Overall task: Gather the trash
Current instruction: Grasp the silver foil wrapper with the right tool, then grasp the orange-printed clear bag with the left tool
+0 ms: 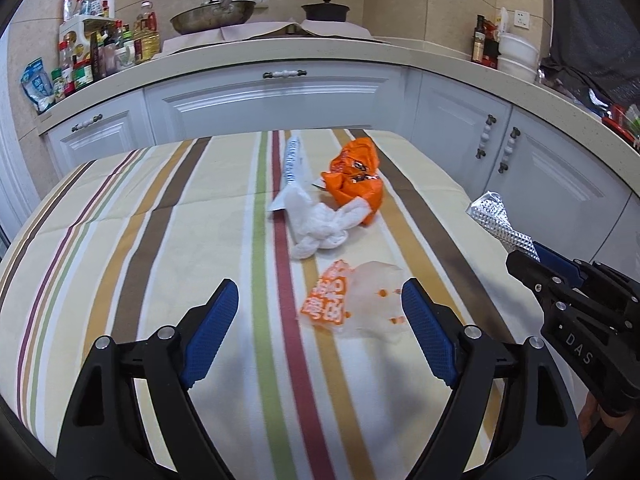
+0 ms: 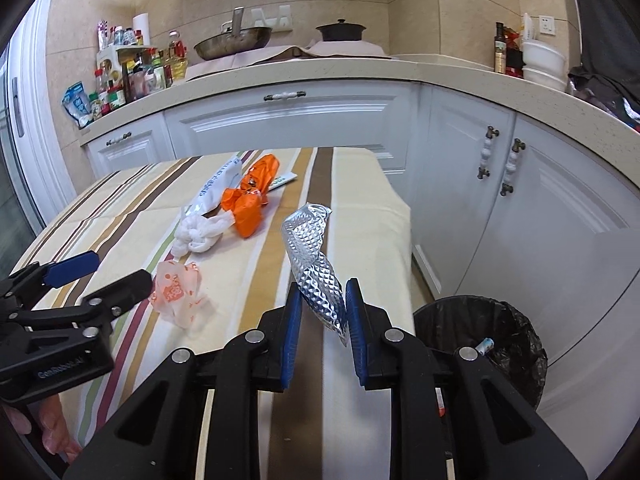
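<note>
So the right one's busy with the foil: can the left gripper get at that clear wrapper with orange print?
Probably yes. The left gripper is open, and the clear wrapper lies flat on the striped tablecloth between and just ahead of its fingers, with nothing over it.

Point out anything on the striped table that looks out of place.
Litter sits mid-table on the striped cloth: a crumpled orange bag, a wadded white tissue, a long white wrapper and a clear orange-printed wrapper. Nothing looks spilled or broken.
</note>
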Demonstrator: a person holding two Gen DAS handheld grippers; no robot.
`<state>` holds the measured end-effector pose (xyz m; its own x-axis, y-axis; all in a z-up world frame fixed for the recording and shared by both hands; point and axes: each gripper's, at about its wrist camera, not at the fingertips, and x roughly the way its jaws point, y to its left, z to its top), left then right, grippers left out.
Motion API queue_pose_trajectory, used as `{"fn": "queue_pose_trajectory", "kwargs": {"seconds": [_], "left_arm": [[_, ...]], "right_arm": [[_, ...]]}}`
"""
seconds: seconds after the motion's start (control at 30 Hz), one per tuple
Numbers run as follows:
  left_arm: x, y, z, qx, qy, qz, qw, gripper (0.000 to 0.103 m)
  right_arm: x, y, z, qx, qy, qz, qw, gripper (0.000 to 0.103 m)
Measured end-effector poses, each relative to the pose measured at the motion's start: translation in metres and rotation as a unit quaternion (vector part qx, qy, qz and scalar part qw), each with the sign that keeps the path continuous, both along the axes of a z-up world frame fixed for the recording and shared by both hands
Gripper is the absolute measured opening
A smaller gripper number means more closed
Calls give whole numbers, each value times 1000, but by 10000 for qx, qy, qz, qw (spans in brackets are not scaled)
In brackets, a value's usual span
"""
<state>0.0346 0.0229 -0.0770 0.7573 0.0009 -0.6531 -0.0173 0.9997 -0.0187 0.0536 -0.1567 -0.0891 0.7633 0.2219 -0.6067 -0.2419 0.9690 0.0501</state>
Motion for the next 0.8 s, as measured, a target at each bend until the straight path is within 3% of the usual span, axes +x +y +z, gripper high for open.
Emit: {"fn": "queue_pose_trajectory", "kwargs": {"seconds": [0.23,0.47,0.8], "left_arm": [[17,-19,-10,67,43,-95,9999,80],[23,-23,-24,5,336,-218,9992,36],[17,-25,-22,33,171,-313,9994,19]], "right_arm": [[-3,-18,-3,139,-12,-101,9999,23],[-4,-29,-7,224,-15,-183,9996,23],[-6,-35,-6,289,-73,-241,9993,23]]}}
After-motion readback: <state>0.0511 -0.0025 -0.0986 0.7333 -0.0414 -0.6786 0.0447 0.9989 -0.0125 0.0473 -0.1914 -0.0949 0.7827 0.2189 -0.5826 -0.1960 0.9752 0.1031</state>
